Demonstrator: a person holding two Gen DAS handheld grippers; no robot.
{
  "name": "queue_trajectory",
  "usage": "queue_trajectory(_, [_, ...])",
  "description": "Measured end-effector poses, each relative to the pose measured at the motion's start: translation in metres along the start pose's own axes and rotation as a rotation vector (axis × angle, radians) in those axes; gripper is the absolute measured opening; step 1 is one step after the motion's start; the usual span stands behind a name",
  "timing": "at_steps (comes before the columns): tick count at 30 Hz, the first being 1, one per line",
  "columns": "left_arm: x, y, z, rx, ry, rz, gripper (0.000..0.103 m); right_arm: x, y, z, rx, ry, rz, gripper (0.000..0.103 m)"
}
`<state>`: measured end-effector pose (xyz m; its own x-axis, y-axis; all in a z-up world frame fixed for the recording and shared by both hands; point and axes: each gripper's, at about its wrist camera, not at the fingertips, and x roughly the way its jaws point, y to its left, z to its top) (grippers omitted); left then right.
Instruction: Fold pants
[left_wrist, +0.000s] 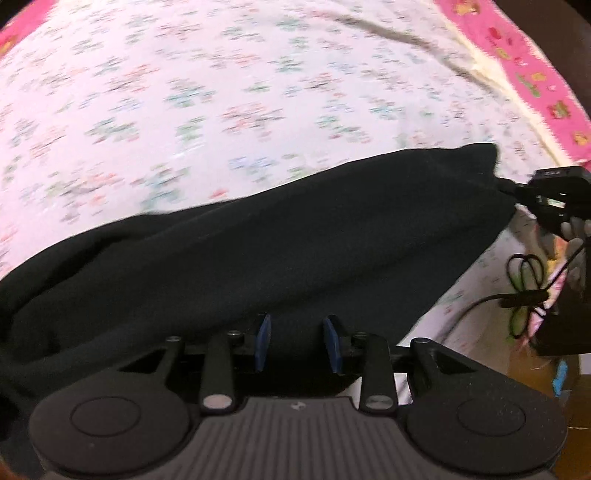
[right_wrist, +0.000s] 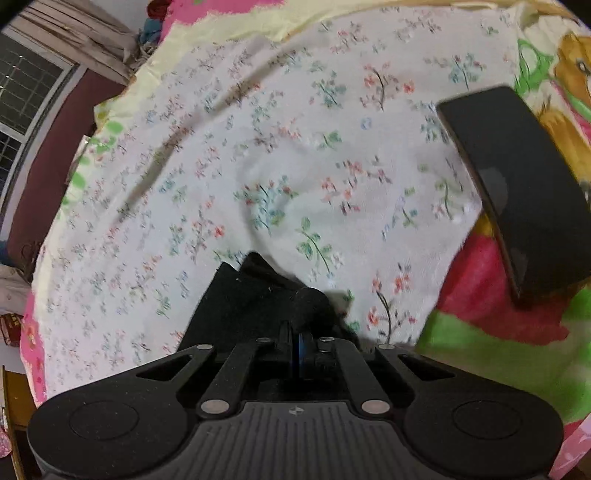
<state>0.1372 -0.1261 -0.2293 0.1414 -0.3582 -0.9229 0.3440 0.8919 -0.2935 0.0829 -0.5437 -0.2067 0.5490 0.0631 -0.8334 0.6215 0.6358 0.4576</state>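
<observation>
The black pants (left_wrist: 258, 251) lie as a long band across the floral sheet (left_wrist: 221, 92) in the left wrist view. My left gripper (left_wrist: 299, 343) is open at the pants' near edge, its blue pads apart, nothing between them. My right gripper shows at the far right of that view (left_wrist: 517, 192), holding the pants' end. In the right wrist view my right gripper (right_wrist: 295, 350) is shut on a bunched end of the black pants (right_wrist: 258, 295), slightly above the sheet (right_wrist: 258, 147).
A dark flat phone-like slab (right_wrist: 524, 192) lies on the bed at the right. A pink cartoon blanket (left_wrist: 535, 74) borders the sheet. Black cables (left_wrist: 524, 273) hang at the bed's right edge. A window (right_wrist: 22, 96) is at the far left.
</observation>
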Motion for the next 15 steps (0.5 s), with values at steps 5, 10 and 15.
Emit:
queue_trajectory(5, [0.02,-0.031,0.014,0.042,-0.024,-0.065,0.04,0.002,-0.008,0.005,-0.001,0.003,-0.013,0.0])
queue_trajectory(10, [0.037,-0.05,0.022,0.067,-0.043,-0.073,0.04,0.006,-0.019,0.006,0.025,0.009,-0.03,0.0])
queue_trajectory(15, [0.051,-0.056,0.02,0.068,-0.028,-0.053,0.04,0.012,0.001,0.013,-0.072,0.003,-0.04,0.0])
